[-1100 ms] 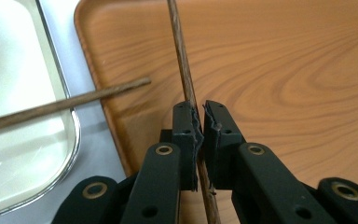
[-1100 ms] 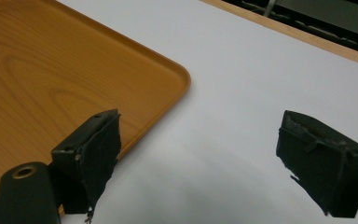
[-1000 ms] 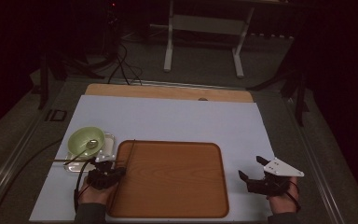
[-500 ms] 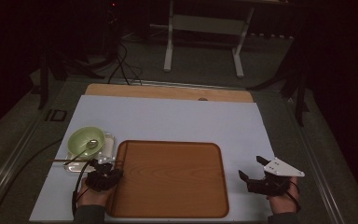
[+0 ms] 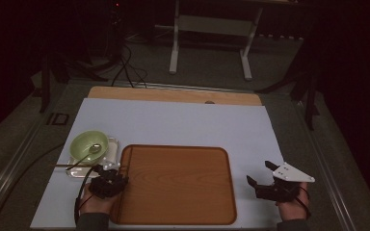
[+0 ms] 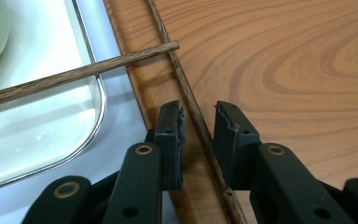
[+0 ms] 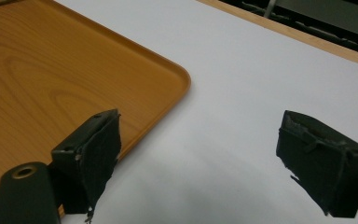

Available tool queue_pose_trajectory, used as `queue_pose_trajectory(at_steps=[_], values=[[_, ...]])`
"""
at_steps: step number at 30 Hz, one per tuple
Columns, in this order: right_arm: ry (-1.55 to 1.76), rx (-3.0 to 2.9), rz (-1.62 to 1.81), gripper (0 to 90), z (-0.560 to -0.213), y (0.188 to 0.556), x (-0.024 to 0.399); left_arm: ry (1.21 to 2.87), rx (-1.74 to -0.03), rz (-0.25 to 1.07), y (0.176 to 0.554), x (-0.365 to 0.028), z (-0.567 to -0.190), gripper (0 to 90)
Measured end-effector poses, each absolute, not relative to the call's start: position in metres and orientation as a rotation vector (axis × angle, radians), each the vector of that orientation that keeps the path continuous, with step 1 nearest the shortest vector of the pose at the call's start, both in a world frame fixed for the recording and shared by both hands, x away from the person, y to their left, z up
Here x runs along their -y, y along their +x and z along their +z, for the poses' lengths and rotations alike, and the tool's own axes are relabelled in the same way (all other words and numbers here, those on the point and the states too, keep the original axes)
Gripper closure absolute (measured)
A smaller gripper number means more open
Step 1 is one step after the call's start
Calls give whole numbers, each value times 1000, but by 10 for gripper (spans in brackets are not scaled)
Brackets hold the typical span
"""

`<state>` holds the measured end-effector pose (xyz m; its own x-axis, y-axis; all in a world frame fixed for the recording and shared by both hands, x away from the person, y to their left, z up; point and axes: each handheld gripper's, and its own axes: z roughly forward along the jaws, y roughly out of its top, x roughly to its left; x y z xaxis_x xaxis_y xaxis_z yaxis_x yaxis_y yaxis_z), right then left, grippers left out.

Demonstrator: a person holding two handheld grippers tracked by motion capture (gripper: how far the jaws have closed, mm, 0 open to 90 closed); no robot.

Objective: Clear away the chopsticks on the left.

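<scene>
Between left claw [image 6: 198, 133] jaws, chopstick [image 6: 193, 109], released

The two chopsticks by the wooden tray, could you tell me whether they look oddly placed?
Yes. One chopstick lies along the wooden tray at its left rim, between the left gripper's jaws, which have just been opening. The other chopstick lies askew, bridging the small glass dish and the tray rim, so they are split and crossed.

I can read no words, labels, brands or numbers anywhere here. The wooden tray [image 5: 178, 183] is bare wood grain, and the counter [image 5: 183, 122] is unmarked.
</scene>
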<state>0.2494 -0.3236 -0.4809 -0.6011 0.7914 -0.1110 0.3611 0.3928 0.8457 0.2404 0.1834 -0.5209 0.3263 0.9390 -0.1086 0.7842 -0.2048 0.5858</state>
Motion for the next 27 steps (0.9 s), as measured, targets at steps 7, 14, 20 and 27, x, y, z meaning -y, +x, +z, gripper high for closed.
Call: queue_pose_trajectory(at_steps=[7, 14, 20, 27], values=[[983, -2149, 1124, 137, -481, 249, 324, 2033, -1506, 366, 239, -184, -518, 666], [984, -2149, 1122, 137, -481, 249, 323, 2001, -1503, 362, 236, -189, -511, 608], [983, -2150, 1122, 137, -481, 250, 323, 1987, -1466, 343, 234, -192, -504, 607], [979, -2155, 1120, 137, -481, 250, 323, 1985, -1430, 358, 232, -200, -495, 594]])
